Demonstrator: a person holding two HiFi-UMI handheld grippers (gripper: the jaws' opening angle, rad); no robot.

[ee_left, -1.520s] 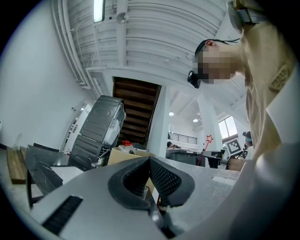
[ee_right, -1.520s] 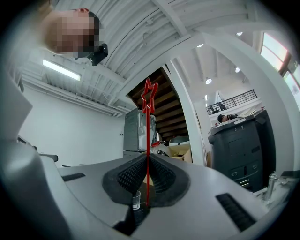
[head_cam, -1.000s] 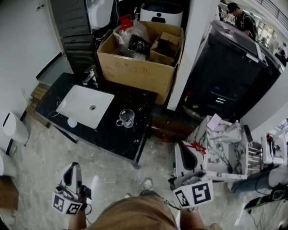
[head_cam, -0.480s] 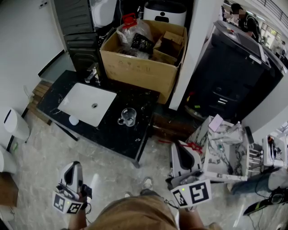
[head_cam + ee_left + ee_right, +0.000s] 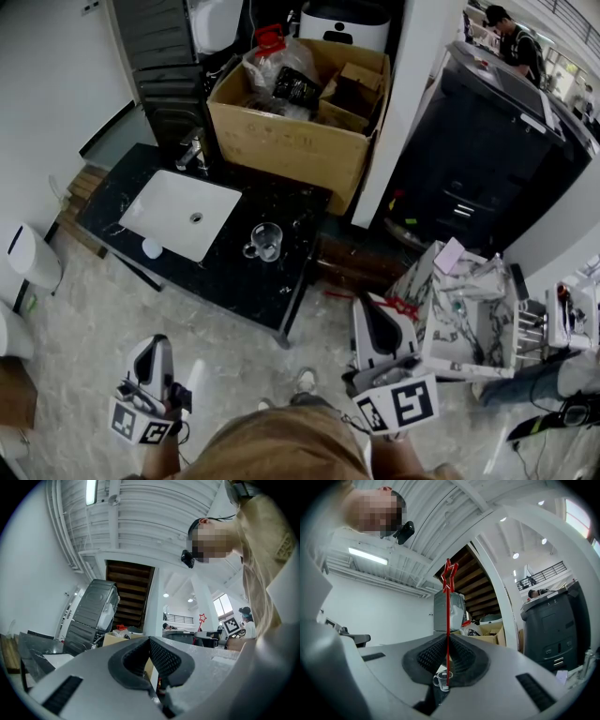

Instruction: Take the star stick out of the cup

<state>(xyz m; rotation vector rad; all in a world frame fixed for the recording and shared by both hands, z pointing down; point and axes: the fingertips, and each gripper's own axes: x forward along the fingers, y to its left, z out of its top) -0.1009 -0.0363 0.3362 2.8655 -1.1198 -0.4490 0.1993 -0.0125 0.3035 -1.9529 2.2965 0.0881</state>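
Observation:
The red star stick [image 5: 449, 576] stands upright between the pads of my right gripper [image 5: 447, 641], which is shut on its thin shaft. In the head view the right gripper [image 5: 367, 307] hangs low at the right, over the floor, with the red star [image 5: 405, 307] beside it. The empty glass cup [image 5: 265, 242] stands on the black counter [image 5: 281, 291], well apart from the stick; it also shows small beyond the right jaws as the cup [image 5: 443, 680]. My left gripper [image 5: 152, 349] is low at the left, its jaws [image 5: 149, 641] shut on nothing.
A white sink basin [image 5: 178, 214] is set in the counter's left part. Behind it stands an open cardboard box [image 5: 298, 131] full of items. A black cabinet [image 5: 478, 159] and a marble-patterned stand [image 5: 469, 319] are at the right. A person [image 5: 511, 37] stands far back right.
My right gripper with the star stick has drifted slightly left in the head view. The cup and the left gripper stay where they were.

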